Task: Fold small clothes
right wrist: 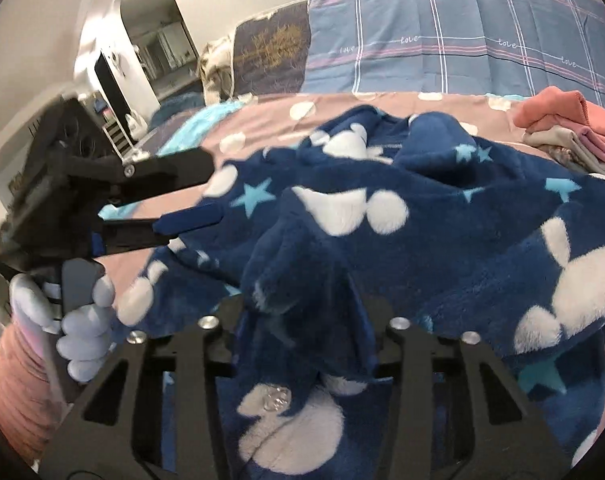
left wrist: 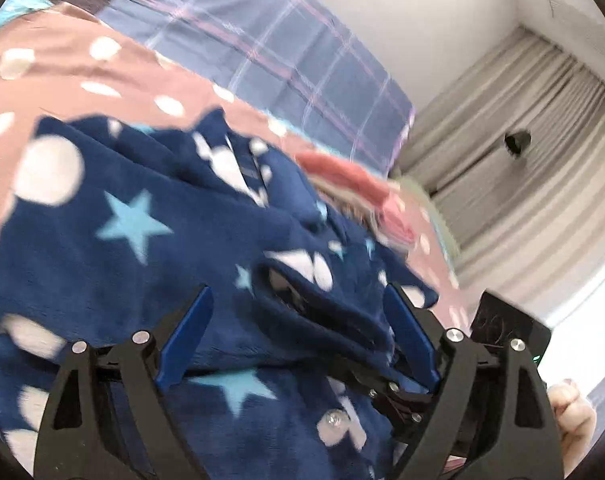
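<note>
1. Nearest us, the right gripper (right wrist: 302, 320) has a bunched fold of the navy fleece garment (right wrist: 422, 216) lying between its fingers; the fabric hides the tips, so we cannot tell whether the pads press on it
2. Just left of it, the left gripper (left wrist: 298, 312) stands wide apart over the same garment, gripping nothing; a gloved hand (right wrist: 82, 328) holds its handle in the right wrist view
3. The garment, patterned with stars and white shapes, lies crumpled on the dotted pink bedspread (right wrist: 262, 120), with a snap button (right wrist: 276, 398) showing near its front edge; we judge the folding of this piece barely begun, no flat fold visible
4. At far right, a pile of pink and beige clothes (right wrist: 574, 132) rests on the bed, seemingly already folded
5. Beyond it, the plaid quilt (right wrist: 462, 40) marks the far edge
6. Motion blur smears the left wrist view, and the garment's outline, sleeves and hem stay hard to make out
</note>
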